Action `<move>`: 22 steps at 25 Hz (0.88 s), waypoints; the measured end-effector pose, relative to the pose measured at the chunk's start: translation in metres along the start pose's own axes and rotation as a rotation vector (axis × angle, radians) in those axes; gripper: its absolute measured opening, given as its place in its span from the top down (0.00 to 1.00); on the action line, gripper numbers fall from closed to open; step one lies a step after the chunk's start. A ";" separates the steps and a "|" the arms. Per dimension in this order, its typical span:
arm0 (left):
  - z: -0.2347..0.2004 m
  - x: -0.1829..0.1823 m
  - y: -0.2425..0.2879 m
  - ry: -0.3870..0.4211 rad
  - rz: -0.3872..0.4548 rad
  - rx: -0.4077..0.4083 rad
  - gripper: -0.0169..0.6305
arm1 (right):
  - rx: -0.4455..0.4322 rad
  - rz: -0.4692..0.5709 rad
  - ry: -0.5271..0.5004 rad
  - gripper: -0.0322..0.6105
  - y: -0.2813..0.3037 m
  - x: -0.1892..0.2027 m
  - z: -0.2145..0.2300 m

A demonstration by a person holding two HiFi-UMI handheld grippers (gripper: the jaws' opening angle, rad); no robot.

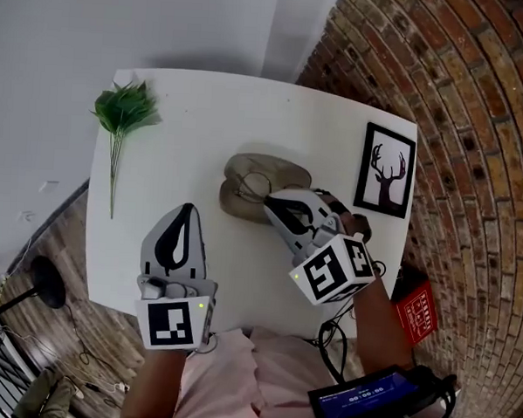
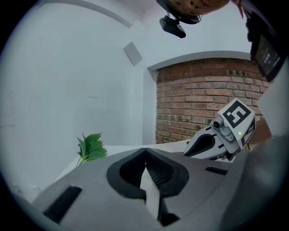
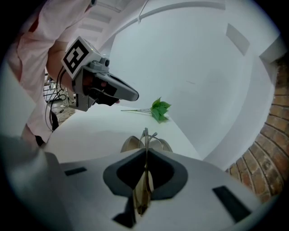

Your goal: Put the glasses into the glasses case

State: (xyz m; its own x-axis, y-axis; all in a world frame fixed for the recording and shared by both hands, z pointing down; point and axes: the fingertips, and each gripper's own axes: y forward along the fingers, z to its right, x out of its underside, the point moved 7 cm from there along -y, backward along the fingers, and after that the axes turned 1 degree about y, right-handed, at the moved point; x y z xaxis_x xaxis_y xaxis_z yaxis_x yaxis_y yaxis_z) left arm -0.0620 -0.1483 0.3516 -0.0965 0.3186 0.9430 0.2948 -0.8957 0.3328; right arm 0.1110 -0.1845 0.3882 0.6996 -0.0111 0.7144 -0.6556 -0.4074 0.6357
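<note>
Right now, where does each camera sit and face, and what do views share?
Head view: on the person's head, steeply down at the white table; left gripper, right gripper, pink shirt show.
Left gripper view: on the left gripper, along its shut empty jaws toward the red brick wall; right gripper shows.
Right gripper view: on the right gripper, along jaws shut on thin-rimmed glasses, toward the open beige case; left gripper shows.
Shared: the green leafy sprig, in all three.

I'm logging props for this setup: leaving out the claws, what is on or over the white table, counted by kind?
Glasses case: 1
Glasses: 1
Leaf sprig: 1
Framed deer picture: 1
Total: 4
</note>
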 end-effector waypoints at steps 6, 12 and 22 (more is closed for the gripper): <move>-0.001 0.007 0.005 -0.008 -0.016 -0.006 0.96 | -0.039 -0.014 -0.008 0.92 0.010 0.007 -0.004; -0.001 0.011 0.010 -0.017 -0.025 -0.007 0.96 | -0.069 -0.028 -0.015 0.92 0.017 0.010 -0.008; -0.003 0.015 0.013 -0.024 -0.040 -0.013 0.96 | -0.098 -0.027 -0.020 0.92 0.023 0.013 -0.014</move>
State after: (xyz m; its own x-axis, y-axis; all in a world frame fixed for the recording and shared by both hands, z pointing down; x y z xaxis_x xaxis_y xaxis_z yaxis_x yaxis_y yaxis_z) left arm -0.0626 -0.1564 0.3705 -0.0854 0.3611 0.9286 0.2786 -0.8862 0.3702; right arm 0.1007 -0.1811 0.4167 0.7221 -0.0202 0.6915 -0.6607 -0.3163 0.6808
